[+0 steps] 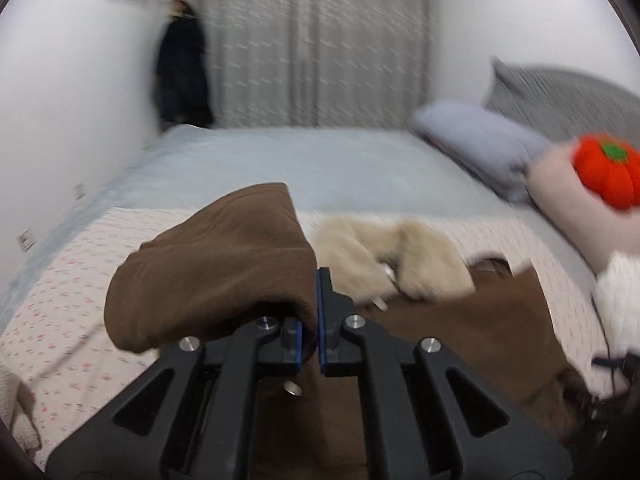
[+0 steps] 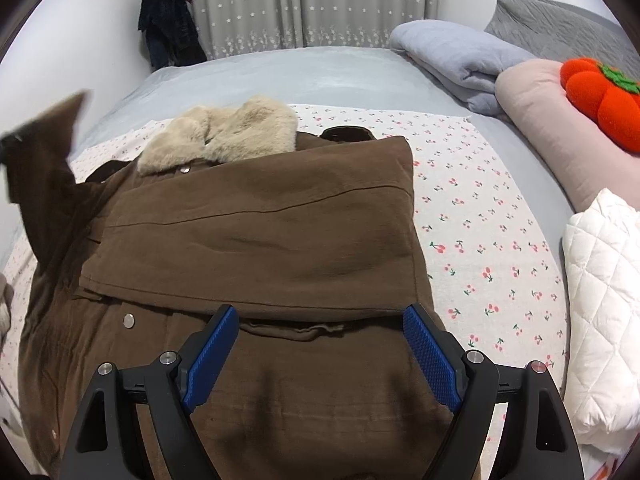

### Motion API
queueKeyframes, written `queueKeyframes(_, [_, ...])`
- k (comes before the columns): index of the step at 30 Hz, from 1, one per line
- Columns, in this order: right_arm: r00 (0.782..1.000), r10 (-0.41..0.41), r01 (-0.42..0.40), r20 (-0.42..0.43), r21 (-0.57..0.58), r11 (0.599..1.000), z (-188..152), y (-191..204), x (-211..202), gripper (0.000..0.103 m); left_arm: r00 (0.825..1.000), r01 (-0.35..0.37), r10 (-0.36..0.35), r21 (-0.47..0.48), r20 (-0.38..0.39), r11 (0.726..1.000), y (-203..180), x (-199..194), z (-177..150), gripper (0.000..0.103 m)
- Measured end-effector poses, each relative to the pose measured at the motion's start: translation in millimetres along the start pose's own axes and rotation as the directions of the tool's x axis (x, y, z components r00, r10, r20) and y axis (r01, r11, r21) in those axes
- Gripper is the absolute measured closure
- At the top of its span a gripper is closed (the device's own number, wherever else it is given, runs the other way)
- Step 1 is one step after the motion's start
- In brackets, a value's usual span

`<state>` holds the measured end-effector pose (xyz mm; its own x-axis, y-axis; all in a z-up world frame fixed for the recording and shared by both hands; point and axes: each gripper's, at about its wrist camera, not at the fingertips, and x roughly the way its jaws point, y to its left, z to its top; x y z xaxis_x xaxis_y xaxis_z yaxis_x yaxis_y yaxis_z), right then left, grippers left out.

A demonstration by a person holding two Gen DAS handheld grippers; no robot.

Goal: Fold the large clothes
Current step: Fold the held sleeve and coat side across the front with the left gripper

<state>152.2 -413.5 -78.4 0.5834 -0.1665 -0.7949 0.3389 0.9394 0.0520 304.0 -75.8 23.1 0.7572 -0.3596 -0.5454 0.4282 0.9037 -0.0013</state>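
1. The brown coat (image 2: 256,248) lies front-up on the bed (image 2: 280,72), over the cherry-print sheet (image 2: 488,240); one sleeve (image 2: 264,236) is folded across its chest, below the fur collar (image 2: 224,136).
2. My left tongs (image 1: 318,320) are clenched on the other sleeve (image 1: 208,268), lifted to the coat's left so it can cross likewise.
3. My right tongs (image 2: 320,356) hover released above the coat's lower half, free to steady it.

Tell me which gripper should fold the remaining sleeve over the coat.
Left. The left gripper is already shut on the raised sleeve, lifted above the coat. The right gripper is open and holds nothing, hovering over the coat's lower half.
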Motion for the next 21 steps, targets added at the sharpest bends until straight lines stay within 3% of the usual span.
queueKeyframes(3, [1.0, 0.0, 0.0, 0.003, 0.01, 1.0, 0, -6, -2, 0.017, 0.985, 0.08, -0.068, 0.066, -0.161, 0.995, -37, 34, -37, 0.096])
queueKeyframes(4, [1.0, 0.001, -0.001, 0.004, 0.013, 1.0, 0, -7, -2, 0.017, 0.967, 0.097, -0.079, 0.061, -0.244, 0.993, -42, 53, -55, 0.095])
queueKeyframes(7, [1.0, 0.011, -0.011, 0.005, 0.022, 1.0, 0, -10, -4, 0.017, 0.928, 0.097, -0.078, 0.035, -0.364, 0.995, -50, 81, -89, 0.093])
queueKeyframes(9, [1.0, 0.018, -0.018, 0.005, 0.025, 1.0, 0, -11, -5, 0.017, 0.943, 0.1, -0.08, 0.048, -0.324, 0.994, -54, 73, -97, 0.091])
queueKeyframes(12, [1.0, 0.022, -0.022, 0.004, 0.024, 0.999, 0, -11, -5, 0.017, 0.928, 0.164, -0.145, 0.028, -0.343, 0.986, -62, 43, -89, 0.053])
queueKeyframes(13, [1.0, 0.023, -0.023, 0.005, 0.026, 0.999, 1, -12, -5, 0.017, 0.928, 0.179, -0.164, 0.016, -0.334, 0.984, -62, 29, -85, 0.034])
queueKeyframes(14, [1.0, 0.027, -0.027, 0.005, 0.029, 0.999, 1, -13, -5, 0.017, 0.933, 0.186, -0.174, 0.011, -0.316, 0.982, -58, 21, -82, 0.024])
queueKeyframes(18, [0.999, 0.04, -0.041, 0.01, 0.048, 0.998, 1, -13, -7, 0.017, 0.948, 0.176, -0.19, -0.077, -0.256, 0.981, -34, -7, -65, 0.019])
queueKeyframes(21, [0.999, 0.051, -0.052, 0.014, 0.051, 0.997, 1, -11, -9, 0.017, 0.942, 0.124, -0.192, -0.248, -0.274, 0.961, 5, 4, -64, 0.019])
